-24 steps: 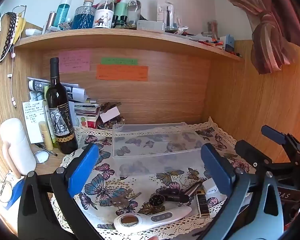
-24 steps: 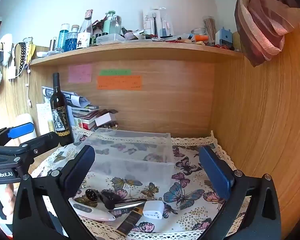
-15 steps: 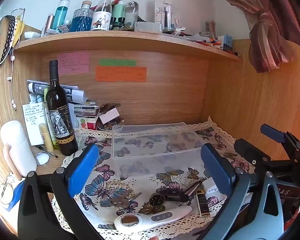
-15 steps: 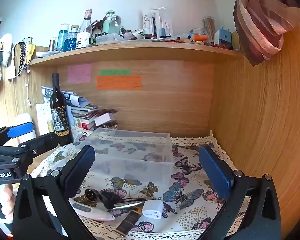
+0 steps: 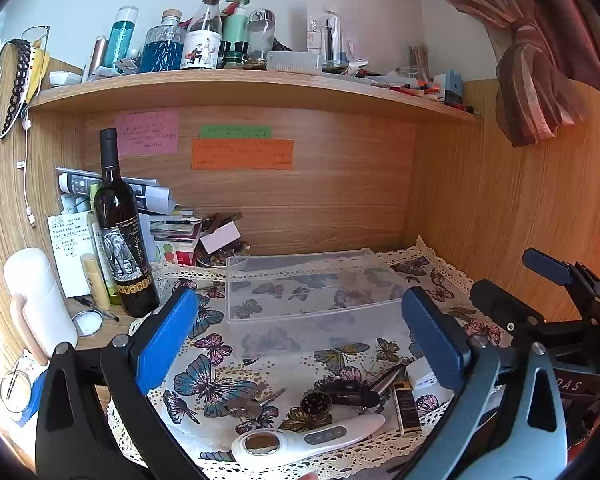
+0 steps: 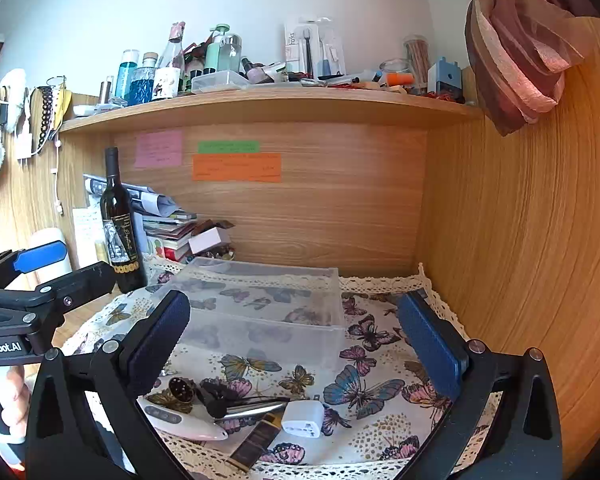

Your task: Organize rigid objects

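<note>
Small items on butterfly cloth (image 5: 204, 364), near edge, in a loose cluster: white handheld device (image 5: 304, 438) nearest; keys (image 5: 246, 406) left of centre; round dark gold-speckled piece (image 5: 315, 403); black clip-like item (image 5: 350, 394) touching a silver pen (image 5: 388, 376); dark slim tube with gold end (image 5: 406, 406); white plug adapter (image 6: 303, 419) at right of cluster. All loose on cloth, none inside box.

Clear plastic box (image 5: 312, 300), far of cluster, centre of cloth, open top, butterfly pattern visible through walls.

Left gripper (image 5: 300, 336): released, blue pads wide apart, nothing between, hovering above near cloth edge, aimed slightly downward toward box.

Right gripper (image 6: 296, 344): released, jaws wide, nothing grasped, above right half of cloth, beside left gripper.

Wine bottle (image 5: 122, 236), upright, far left, off cloth. Stack of papers and books (image 5: 168, 224) behind and right of bottle. White cylindrical container (image 5: 36, 300) at left edge.

Shelf (image 5: 240, 88) above, crowded with bottles and sundries. Three coloured notes (image 5: 240, 152) on back panel. Tied curtain (image 5: 536, 92) upper right.
</note>
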Motion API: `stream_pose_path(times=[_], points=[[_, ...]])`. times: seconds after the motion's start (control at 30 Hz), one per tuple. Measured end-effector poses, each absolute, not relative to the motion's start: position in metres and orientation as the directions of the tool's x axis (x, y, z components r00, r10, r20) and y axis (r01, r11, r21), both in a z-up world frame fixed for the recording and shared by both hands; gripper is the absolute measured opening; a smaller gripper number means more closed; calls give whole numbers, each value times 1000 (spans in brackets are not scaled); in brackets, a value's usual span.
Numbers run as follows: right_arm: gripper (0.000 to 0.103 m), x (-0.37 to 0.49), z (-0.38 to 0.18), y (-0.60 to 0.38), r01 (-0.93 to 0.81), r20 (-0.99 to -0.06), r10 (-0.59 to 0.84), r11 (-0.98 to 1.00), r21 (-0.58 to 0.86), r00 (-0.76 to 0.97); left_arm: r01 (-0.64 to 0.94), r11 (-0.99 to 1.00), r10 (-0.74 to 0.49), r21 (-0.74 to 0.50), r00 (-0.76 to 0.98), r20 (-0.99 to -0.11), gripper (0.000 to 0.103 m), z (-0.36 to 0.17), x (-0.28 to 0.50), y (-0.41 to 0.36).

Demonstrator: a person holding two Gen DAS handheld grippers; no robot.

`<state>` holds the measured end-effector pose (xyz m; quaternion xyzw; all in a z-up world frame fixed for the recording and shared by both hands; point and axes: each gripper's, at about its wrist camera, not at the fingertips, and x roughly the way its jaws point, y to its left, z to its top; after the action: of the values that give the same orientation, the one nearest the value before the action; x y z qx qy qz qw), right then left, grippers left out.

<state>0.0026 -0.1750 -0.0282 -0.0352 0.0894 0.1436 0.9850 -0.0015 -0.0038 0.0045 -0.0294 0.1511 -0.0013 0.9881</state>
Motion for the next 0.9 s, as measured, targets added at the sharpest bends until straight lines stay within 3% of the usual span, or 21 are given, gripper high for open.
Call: stream_pose_path(times=[0.9], points=[[103, 4, -32, -171, -299, -196, 283, 953, -55, 939, -6, 998, -12, -60, 953, -302, 103, 3, -1, -4]])
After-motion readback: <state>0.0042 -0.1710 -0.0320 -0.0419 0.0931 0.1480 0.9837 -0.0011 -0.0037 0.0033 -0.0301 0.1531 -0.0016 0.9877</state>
